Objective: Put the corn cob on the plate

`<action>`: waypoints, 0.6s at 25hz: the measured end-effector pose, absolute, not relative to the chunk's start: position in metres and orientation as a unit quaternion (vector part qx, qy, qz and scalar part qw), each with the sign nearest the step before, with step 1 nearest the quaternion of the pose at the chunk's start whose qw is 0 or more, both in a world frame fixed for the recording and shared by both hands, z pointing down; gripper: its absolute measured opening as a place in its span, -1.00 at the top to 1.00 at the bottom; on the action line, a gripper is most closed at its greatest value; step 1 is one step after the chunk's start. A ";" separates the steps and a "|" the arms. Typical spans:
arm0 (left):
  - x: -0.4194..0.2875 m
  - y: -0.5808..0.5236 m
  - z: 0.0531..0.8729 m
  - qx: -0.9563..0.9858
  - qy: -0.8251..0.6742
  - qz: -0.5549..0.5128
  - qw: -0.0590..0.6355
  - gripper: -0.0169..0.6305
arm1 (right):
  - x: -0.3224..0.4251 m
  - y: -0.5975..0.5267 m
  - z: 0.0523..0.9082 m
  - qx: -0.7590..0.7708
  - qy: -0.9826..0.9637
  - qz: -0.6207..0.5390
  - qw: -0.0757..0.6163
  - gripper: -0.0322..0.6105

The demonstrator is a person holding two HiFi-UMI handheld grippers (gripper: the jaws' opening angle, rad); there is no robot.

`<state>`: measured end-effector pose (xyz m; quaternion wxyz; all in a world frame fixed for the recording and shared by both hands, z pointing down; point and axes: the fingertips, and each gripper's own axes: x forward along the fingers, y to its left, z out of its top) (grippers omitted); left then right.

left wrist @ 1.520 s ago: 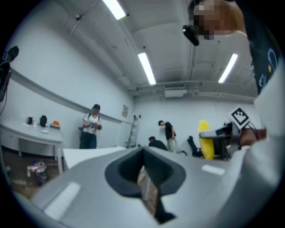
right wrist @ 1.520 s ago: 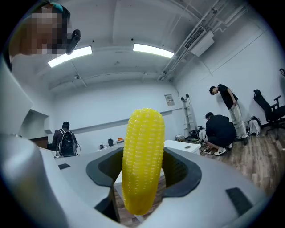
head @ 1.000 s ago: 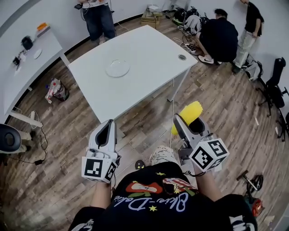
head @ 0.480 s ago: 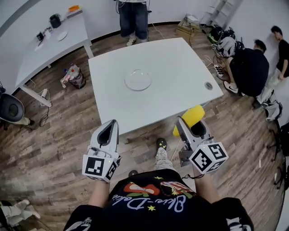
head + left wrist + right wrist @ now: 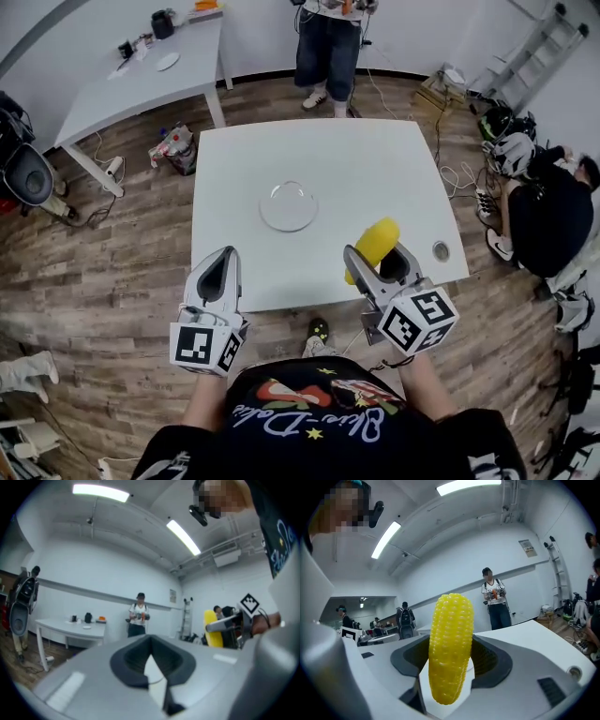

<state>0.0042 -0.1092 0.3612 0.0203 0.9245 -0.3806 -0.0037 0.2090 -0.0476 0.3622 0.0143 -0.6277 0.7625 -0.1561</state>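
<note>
A yellow corn cob (image 5: pixel 369 247) (image 5: pixel 450 646) stands upright between the jaws of my right gripper (image 5: pixel 372 265), which is shut on it over the near right part of the white table (image 5: pixel 375 178). A clear glass plate (image 5: pixel 289 206) lies near the table's middle, ahead and to the left of the cob. My left gripper (image 5: pixel 217 277) hovers at the table's near edge, shut, with nothing between its jaws. In the left gripper view the corn cob (image 5: pixel 212 629) shows at the right, held by the other gripper.
A cable hole (image 5: pixel 441 250) sits near the table's right edge. A person (image 5: pixel 330 37) stands beyond the far edge, another (image 5: pixel 548 216) crouches at the right. A second white table (image 5: pixel 141 75) with small items stands at the back left. Bags lie on the wooden floor.
The view has swung round so the table now lies straight ahead. Both grippers have come forward over its near edge; the cob stays gripped in the right one.
</note>
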 end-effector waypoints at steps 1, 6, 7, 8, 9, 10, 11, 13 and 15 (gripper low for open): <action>0.011 -0.112 0.362 0.921 -0.390 -0.004 0.022 0.98 | 0.213 -0.058 0.365 -0.615 0.773 -0.156 0.001 0.05; 0.032 -0.121 0.362 0.904 -0.427 0.003 0.013 0.98 | 0.219 -0.110 0.390 -0.541 0.824 -0.155 -0.071 0.05; 0.030 -0.123 0.364 0.900 -0.436 0.008 0.011 0.98 | 0.216 -0.121 0.398 -0.526 0.831 -0.155 -0.091 0.05; 0.026 -0.125 0.365 0.896 -0.444 0.011 0.011 0.98 | 0.212 -0.132 0.407 -0.512 0.837 -0.157 -0.112 0.05; 0.021 -0.128 0.367 0.892 -0.452 0.013 0.015 0.98 | 0.207 -0.142 0.416 -0.500 0.841 -0.160 -0.130 0.05; 0.016 -0.131 0.369 0.888 -0.458 0.013 0.020 0.98 | 0.202 -0.151 0.425 -0.489 0.844 -0.166 -0.146 0.05; 0.011 -0.135 0.370 0.885 -0.465 0.013 0.025 0.98 | 0.197 -0.160 0.433 -0.481 0.845 -0.172 -0.160 0.05; 0.003 -0.143 0.370 0.879 -0.475 0.014 0.029 0.98 | 0.190 -0.176 0.448 -0.469 0.844 -0.183 -0.184 0.05; -0.004 -0.150 0.365 0.875 -0.483 0.015 0.024 0.98 | 0.185 -0.192 0.462 -0.461 0.842 -0.188 -0.206 0.05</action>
